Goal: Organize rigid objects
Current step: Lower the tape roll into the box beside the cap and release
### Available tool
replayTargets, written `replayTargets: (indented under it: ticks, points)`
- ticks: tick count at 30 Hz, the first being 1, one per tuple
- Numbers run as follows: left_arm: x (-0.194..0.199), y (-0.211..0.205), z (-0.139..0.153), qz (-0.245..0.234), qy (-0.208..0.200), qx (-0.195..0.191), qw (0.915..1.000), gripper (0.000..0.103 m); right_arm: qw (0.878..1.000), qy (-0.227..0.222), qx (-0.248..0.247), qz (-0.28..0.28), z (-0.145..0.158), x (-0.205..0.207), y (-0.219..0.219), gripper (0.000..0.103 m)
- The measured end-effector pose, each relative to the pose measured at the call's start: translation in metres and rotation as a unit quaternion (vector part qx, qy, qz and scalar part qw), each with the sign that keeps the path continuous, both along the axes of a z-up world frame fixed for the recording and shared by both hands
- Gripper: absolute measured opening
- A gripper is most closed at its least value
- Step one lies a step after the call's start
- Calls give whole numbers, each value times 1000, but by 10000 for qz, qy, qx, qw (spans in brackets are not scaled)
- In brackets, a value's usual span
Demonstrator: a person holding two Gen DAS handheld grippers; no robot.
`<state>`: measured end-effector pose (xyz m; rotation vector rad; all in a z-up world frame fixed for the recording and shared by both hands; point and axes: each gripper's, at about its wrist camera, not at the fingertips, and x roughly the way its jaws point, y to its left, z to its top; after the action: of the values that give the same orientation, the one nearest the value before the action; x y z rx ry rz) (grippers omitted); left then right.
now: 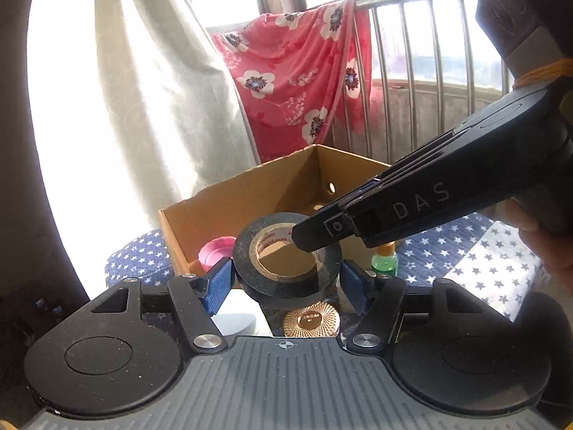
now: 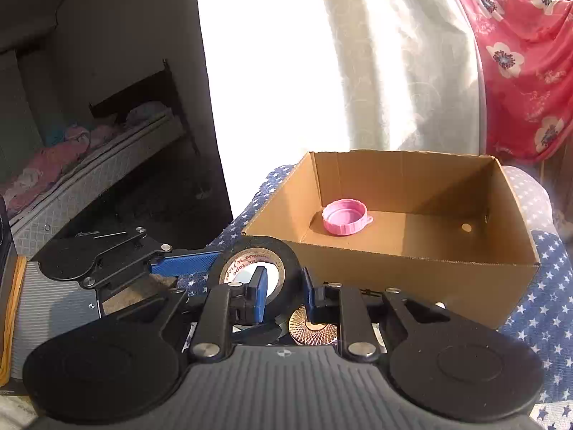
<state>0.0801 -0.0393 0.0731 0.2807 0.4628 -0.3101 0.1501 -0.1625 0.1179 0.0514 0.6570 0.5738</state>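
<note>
While both grippers clamp the tape roll [image 1: 286, 261] above the bedspread, left gripper [image 1: 286, 279] outside, right gripper [image 2: 283, 294] through its wall, uneven release could drop it short of the box [image 2: 404, 258].

Sunlight is streaming into a home bedroom by a balcony window, where a pale curtain [image 2: 386, 71] is hanging and a red flowered cloth [image 1: 297, 71] is drying over a steel railing [image 1: 422, 64]. A star-patterned bedspread [image 1: 476, 251] is covering the near surface, while a mattress [image 2: 96, 157] with rumpled bedding is lying in the dim corner.
</note>
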Motion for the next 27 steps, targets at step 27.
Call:
replayTargets:
  ticks: [27]
  points:
    - [184,17,-25,153,2168,516,9747,71,9521,3053,94,165,-98,232,16,16]
